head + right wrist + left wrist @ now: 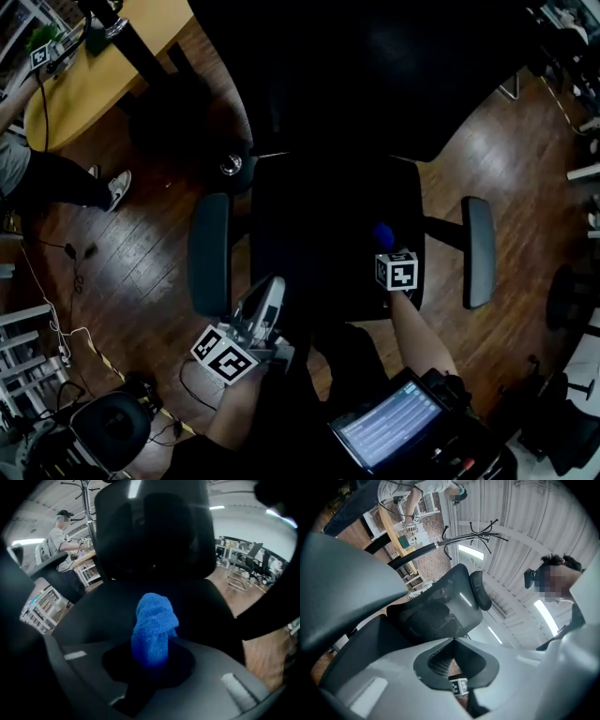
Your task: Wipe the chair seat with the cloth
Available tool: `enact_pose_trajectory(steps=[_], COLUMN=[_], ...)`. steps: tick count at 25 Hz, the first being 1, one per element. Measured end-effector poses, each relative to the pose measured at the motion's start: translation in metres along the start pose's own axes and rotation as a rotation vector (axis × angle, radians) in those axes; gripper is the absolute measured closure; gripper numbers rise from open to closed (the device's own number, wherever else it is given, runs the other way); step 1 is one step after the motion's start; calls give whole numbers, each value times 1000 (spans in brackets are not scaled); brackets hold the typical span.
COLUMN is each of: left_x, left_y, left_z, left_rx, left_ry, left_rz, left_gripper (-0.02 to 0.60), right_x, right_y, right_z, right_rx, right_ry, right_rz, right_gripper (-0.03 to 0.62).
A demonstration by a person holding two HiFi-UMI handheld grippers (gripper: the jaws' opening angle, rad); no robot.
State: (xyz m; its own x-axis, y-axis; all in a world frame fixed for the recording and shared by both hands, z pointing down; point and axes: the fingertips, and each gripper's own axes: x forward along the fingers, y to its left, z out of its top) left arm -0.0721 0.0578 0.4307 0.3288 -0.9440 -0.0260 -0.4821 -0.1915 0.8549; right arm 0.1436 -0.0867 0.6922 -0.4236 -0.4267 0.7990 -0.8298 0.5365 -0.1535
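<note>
Armrests (208, 253) flanking open chair seat (319, 239)

Cloth (153, 625) is blue and fuzzy, terry or microfibre by the look, with a rough nubby pile. Chair seat (319, 234) is black matt fabric, and the chair back (426, 618) is open mesh. Armrests (208, 253) look like smooth plastic with a dull sheen. Floor (141, 281) is dark wood planks, a bit glossy. Left gripper (452, 640) is smooth pale grey plastic.
</note>
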Motion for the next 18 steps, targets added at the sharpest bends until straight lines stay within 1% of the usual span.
enact_pose_trajectory(steps=[2, 3, 5, 11, 15, 18], left_x=[4, 7, 13, 32, 32, 30], left_y=[-4, -6, -11, -26, -28, -27], left_z=[-7, -10, -16, -28, -30, -26], left_rx=[2, 5, 8, 8, 8, 9], left_ry=[18, 27, 45, 81, 85, 74], left_rz=[-7, -13, -26, -64, -64, -62], left_gripper=[588, 588, 588, 588, 588, 588], right_x=[-21, -30, -42, -49, -49, -48], right_y=[-43, -57, -72, -75, -78, -82], right_z=[-12, -17, -22, -17, -19, -22], right_rx=[35, 46, 61, 61, 62, 54], right_ry=[-6, -9, -20, -37, -34, -26], right_rz=[-69, -90, -109, -127, -121, -139], right_gripper=[545, 545, 545, 545, 545, 545])
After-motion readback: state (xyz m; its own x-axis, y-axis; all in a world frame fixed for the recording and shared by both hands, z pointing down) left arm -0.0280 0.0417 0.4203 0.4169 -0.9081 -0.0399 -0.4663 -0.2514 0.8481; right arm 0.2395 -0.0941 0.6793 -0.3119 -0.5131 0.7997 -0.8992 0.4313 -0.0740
